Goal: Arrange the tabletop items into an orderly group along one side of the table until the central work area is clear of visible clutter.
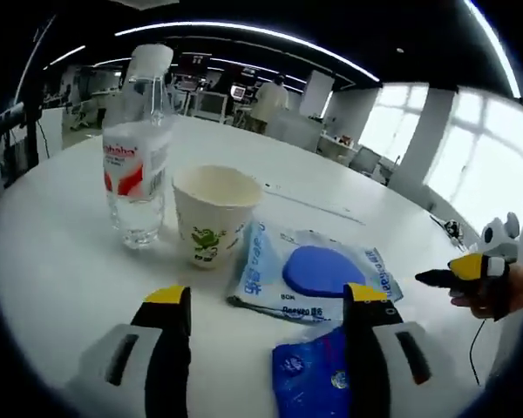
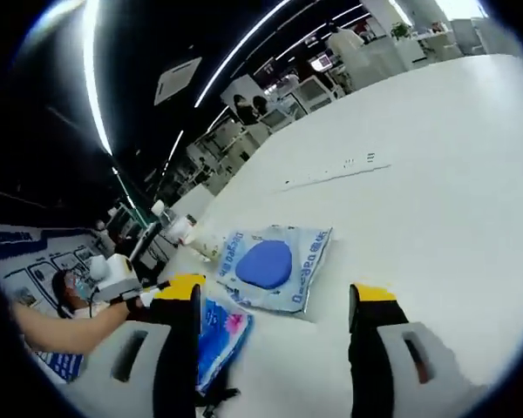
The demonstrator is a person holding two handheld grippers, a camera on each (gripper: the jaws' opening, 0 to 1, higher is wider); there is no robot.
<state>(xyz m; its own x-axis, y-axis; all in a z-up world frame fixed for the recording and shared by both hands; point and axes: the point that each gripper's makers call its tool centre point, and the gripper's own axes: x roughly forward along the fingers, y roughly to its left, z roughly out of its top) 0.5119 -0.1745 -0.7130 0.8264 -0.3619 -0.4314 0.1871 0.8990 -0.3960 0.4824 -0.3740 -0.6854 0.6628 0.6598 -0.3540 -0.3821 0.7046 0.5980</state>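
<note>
A clear water bottle (image 1: 138,148) with a red-and-white label stands upright at the far left. Beside it is a white paper cup (image 1: 211,213) with a green print. A pale blue wipes pack (image 1: 318,274) with a round blue lid lies flat to the cup's right. A dark blue packet (image 1: 309,379) lies low between the jaws of my open left gripper (image 1: 268,305), close to its right jaw. My right gripper (image 2: 275,296) is open above the table, with the wipes pack (image 2: 275,266) just beyond it and the blue packet (image 2: 218,335) by its left jaw.
The round white table (image 1: 61,270) stretches far back. A hand (image 1: 506,292) holds the right gripper (image 1: 466,272) at its right edge. An arm (image 2: 61,326) reaches in from the left. Office desks and a person (image 1: 266,103) stand far behind.
</note>
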